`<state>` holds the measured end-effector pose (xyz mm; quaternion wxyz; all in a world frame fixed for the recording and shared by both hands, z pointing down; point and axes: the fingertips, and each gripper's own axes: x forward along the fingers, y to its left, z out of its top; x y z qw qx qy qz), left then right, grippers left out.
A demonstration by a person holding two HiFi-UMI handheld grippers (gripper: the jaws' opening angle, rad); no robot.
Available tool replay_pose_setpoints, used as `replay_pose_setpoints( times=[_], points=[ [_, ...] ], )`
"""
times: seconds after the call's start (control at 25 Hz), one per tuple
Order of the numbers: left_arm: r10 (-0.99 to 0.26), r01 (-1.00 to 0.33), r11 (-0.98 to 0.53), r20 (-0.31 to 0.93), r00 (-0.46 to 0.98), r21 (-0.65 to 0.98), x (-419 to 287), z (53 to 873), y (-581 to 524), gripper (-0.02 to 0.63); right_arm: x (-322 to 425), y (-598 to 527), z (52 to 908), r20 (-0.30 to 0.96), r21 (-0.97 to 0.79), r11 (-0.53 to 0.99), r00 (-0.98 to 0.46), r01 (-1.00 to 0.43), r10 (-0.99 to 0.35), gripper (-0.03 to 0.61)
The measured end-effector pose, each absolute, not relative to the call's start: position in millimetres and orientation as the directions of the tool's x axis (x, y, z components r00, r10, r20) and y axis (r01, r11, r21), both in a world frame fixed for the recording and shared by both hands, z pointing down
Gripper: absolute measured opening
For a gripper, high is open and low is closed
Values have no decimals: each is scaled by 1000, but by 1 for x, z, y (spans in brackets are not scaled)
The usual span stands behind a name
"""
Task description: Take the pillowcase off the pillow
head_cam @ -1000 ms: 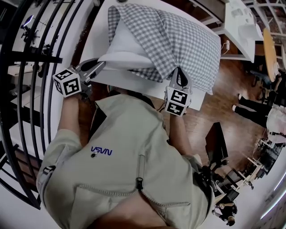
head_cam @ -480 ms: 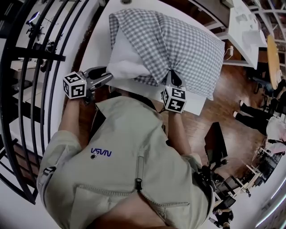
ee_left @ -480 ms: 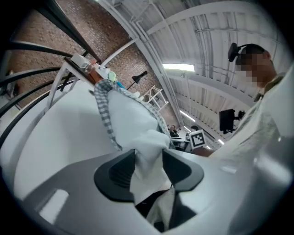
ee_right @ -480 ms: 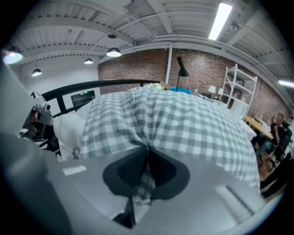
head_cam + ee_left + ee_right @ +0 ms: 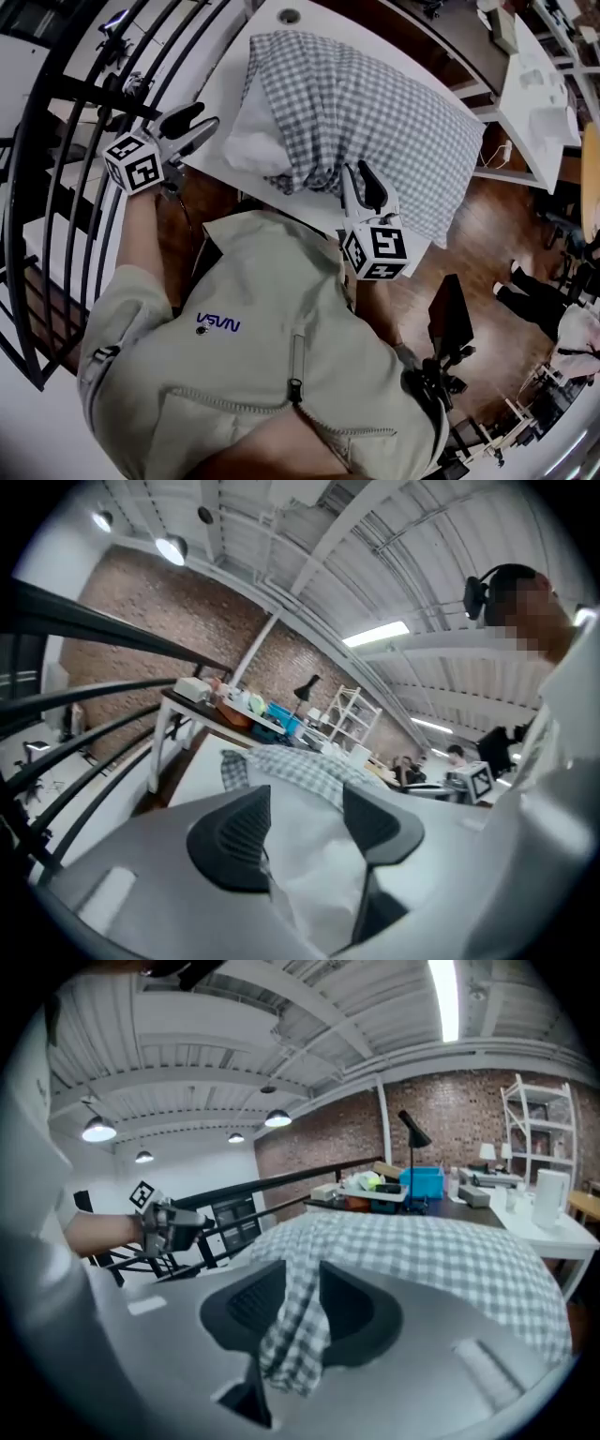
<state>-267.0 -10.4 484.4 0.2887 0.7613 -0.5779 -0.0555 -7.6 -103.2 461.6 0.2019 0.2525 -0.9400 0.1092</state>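
Bare brick wall [image 5: 450, 1110] at far end. White beamed ceiling [image 5: 234, 1016] w/ strip light [image 5: 448, 997] & pendant lamps [image 5: 98, 1129]. Wood floor [image 5: 469, 234]. Black railing [image 5: 66, 122] along one side. White desk [image 5: 539, 84], white shelf unit [image 5: 539, 1115], desk lamp [image 5: 412, 1133] & blue box [image 5: 427, 1183] near the brick.

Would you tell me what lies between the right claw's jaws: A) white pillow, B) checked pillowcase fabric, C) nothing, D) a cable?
B: the right gripper view shows a fold of the checked pillowcase between the jaws of the right claw, which have just been opening.
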Motion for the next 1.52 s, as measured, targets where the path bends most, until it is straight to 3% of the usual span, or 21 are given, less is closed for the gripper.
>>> replay_pose_setpoints(
  times=[0.16, 0.32, 0.44, 0.6, 0.64, 0.76, 0.92, 1.04, 1.12, 1.36, 1.52],
  points=[
    [-924, -854, -64, 293, 246, 516, -279, 501, -38, 245, -30, -109, 434, 366, -100, 883, -842, -459, -396, 115],
    [-870, -823, -121, 340, 357, 555, -275, 530, -73, 248, -74, -118, 416, 359, -40, 903, -849, -428, -387, 115],
    [-814, -794, -180, 365, 452, 581, -271, 553, -98, 288, -116, -125, 402, 365, 16, 913, -847, -409, -386, 115],
    [-725, -703, -274, 338, 599, 657, -246, 575, -126, 308, -164, -146, 399, 425, 108, 918, -817, -382, -390, 115],
    [-711, -680, -299, 318, 626, 669, -239, 575, -129, 301, -174, -153, 402, 449, 130, 918, -803, -375, -392, 115],
    [-706, -652, -351, 268, 656, 672, -226, 563, -130, 182, -201, -178, 425, 535, 152, 921, -754, -357, -381, 129],
    [-734, -704, -365, 277, 620, 609, -208, 550, -118, 70, -223, -204, 472, 671, 164, 932, -656, -323, -346, 164],
    [-735, -742, -403, 293, 612, 536, -187, 539, -98, 48, -228, -204, 505, 764, 200, 943, -560, -266, -320, 165],
    [-733, -767, -429, 313, 604, 477, -181, 535, -89, 41, -233, -205, 507, 772, 250, 941, -539, -230, -337, 15],
    [-725, -788, -528, 314, 612, 317, -165, 505, -69, 34, -232, -255, 464, 648, 350, 872, -583, -343, -490, 6],
    [-745, -794, -551, 278, 606, 255, -163, 481, -49, 32, -196, -307, 440, 588, 432, 778, -512, -456, -626, 6]
  ],
)
